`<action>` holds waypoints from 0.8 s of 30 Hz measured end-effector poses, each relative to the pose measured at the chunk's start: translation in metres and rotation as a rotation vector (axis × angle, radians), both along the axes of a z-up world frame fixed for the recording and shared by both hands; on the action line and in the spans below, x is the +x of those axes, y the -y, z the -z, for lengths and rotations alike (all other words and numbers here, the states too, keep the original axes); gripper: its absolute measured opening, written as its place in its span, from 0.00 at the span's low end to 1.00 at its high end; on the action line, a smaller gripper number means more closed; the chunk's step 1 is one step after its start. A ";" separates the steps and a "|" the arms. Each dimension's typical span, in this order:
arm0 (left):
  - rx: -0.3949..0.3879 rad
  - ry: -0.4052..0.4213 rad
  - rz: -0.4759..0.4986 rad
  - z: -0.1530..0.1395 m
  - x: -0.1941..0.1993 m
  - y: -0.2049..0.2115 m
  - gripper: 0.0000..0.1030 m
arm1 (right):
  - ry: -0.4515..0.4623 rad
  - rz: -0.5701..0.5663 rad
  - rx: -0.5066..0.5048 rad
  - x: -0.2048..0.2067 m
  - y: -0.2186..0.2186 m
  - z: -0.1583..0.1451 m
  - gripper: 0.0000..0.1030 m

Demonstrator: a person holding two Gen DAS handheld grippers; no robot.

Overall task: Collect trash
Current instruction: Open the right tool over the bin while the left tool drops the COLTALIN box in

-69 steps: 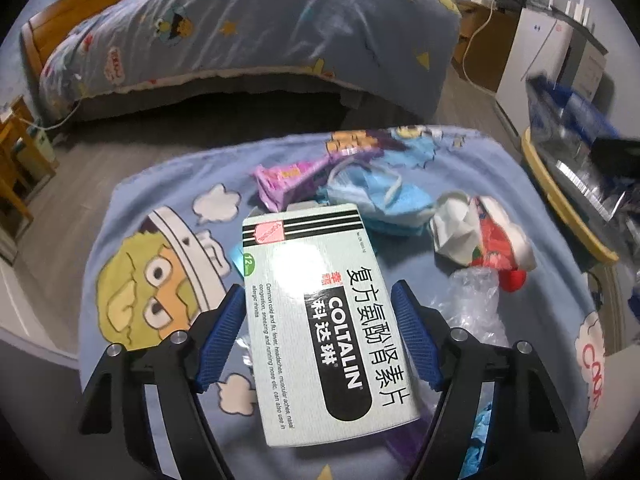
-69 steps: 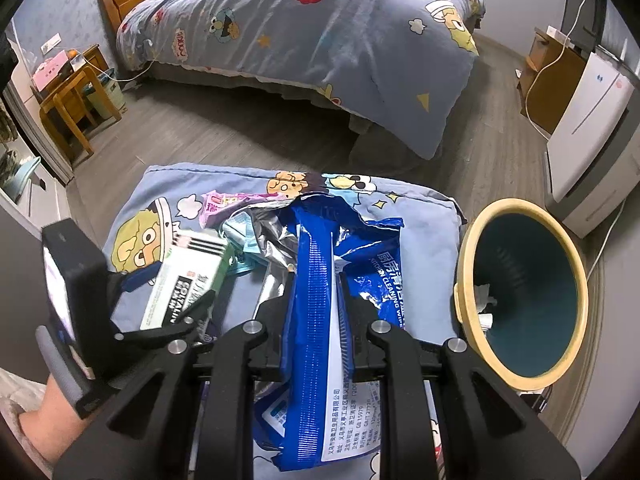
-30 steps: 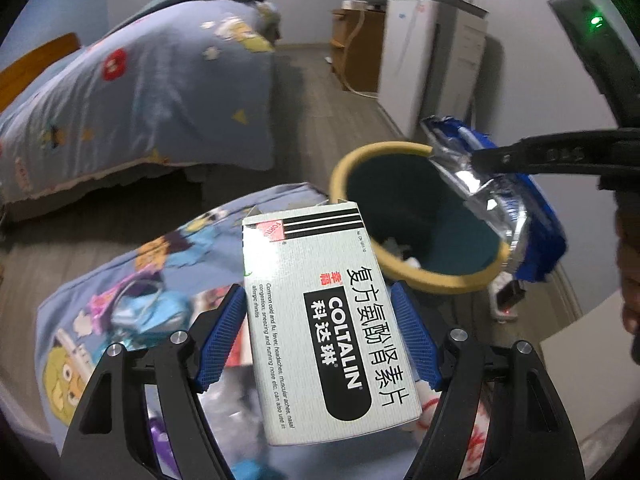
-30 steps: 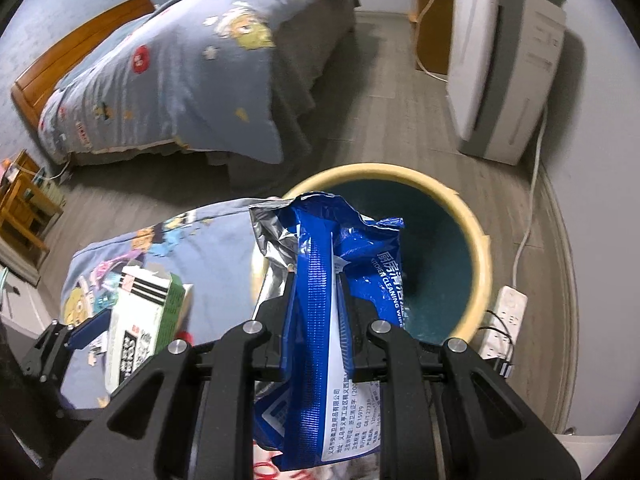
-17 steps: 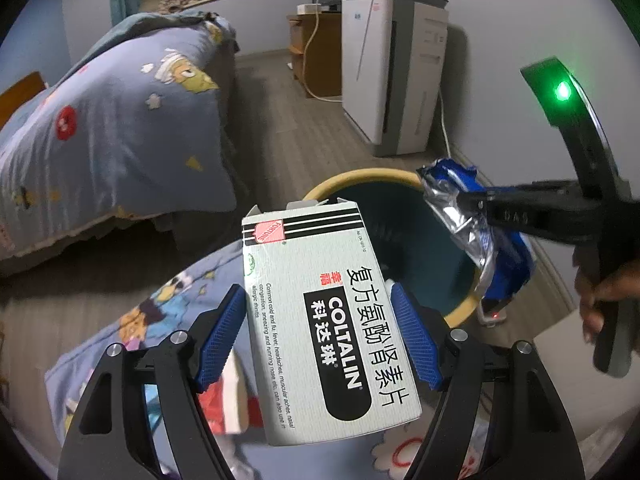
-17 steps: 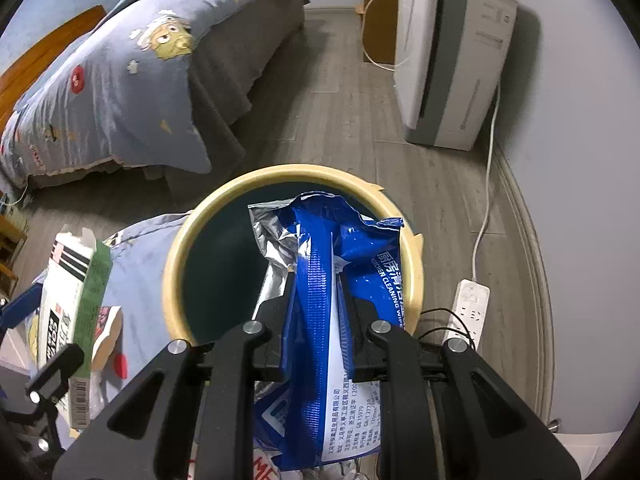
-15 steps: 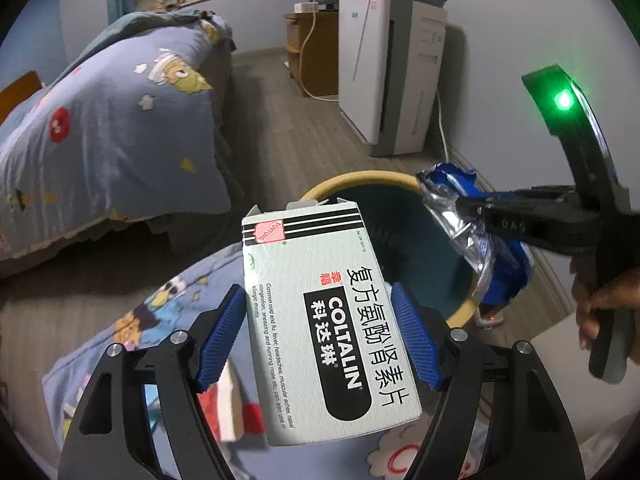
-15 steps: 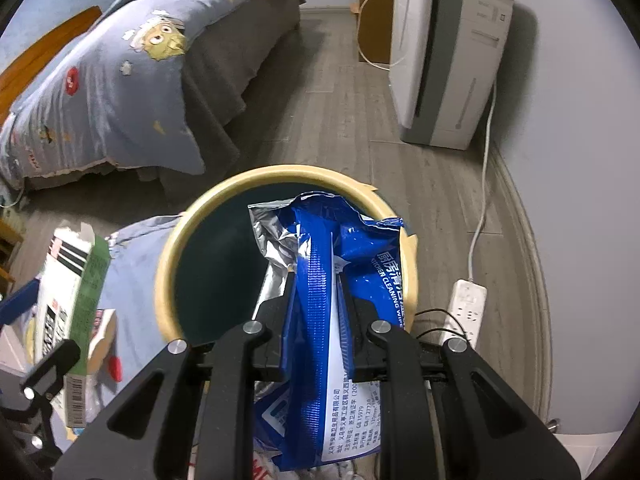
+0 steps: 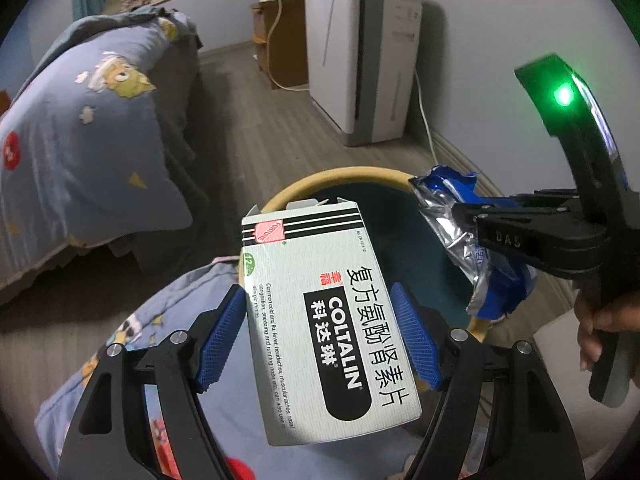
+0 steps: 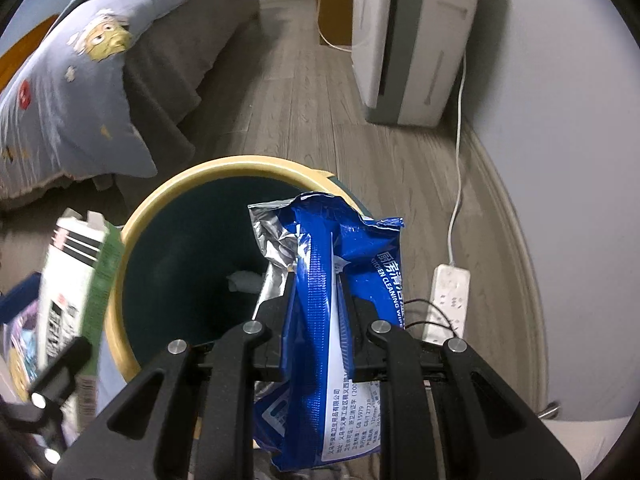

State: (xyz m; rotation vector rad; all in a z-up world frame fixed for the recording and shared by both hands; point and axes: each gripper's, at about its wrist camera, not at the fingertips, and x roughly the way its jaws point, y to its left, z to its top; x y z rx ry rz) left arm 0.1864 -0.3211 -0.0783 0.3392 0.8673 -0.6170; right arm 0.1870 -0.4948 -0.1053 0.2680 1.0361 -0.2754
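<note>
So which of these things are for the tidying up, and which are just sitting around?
For the job:
- medicine box, held in the left gripper
- blue wipes packet, held in the right gripper
- trash bin

Just lying about:
- bed quilt
- white air purifier
- power strip

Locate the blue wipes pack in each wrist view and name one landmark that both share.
Left wrist view: the wipes pack is at the right, pinched in the right claw, over the bin's right rim.
Right wrist view: the wipes pack is at centre bottom, in that claw, in front of the bin.
Shared landmark: the yellow-rimmed bin.
</note>
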 end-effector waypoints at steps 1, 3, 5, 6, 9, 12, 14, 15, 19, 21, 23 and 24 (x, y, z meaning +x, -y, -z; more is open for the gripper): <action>0.004 -0.002 0.005 0.004 0.003 0.003 0.73 | 0.004 0.008 0.025 0.002 0.001 0.001 0.18; 0.007 -0.009 0.011 0.011 0.008 0.005 0.73 | 0.019 0.022 0.063 0.006 0.002 0.003 0.18; 0.005 -0.009 0.015 0.017 0.013 0.008 0.73 | 0.026 0.019 0.064 0.010 -0.001 0.003 0.18; 0.003 -0.010 0.016 0.019 0.015 0.009 0.73 | 0.029 0.015 0.061 0.012 -0.004 0.003 0.18; -0.007 -0.017 0.010 0.026 0.019 0.010 0.73 | 0.044 0.011 0.072 0.014 -0.008 0.002 0.18; -0.026 -0.035 -0.006 0.030 0.023 0.007 0.75 | 0.075 0.008 0.093 0.015 -0.009 -0.002 0.19; -0.026 -0.028 -0.018 0.031 0.023 0.003 0.80 | 0.084 -0.001 0.089 0.016 -0.012 -0.004 0.19; -0.030 -0.027 -0.017 0.030 0.022 0.001 0.80 | 0.084 -0.002 0.087 0.016 -0.012 -0.004 0.20; -0.039 -0.021 -0.026 0.028 0.020 -0.008 0.86 | 0.095 -0.002 0.096 0.014 -0.014 -0.005 0.37; -0.052 -0.025 -0.037 0.026 0.019 -0.014 0.87 | 0.098 -0.007 0.089 0.014 -0.015 -0.007 0.38; -0.059 -0.028 -0.049 0.025 0.018 -0.019 0.89 | 0.102 -0.011 0.086 0.012 -0.017 -0.009 0.46; -0.064 -0.027 -0.058 0.025 0.017 -0.023 0.90 | 0.107 -0.010 0.080 0.011 -0.017 -0.010 0.57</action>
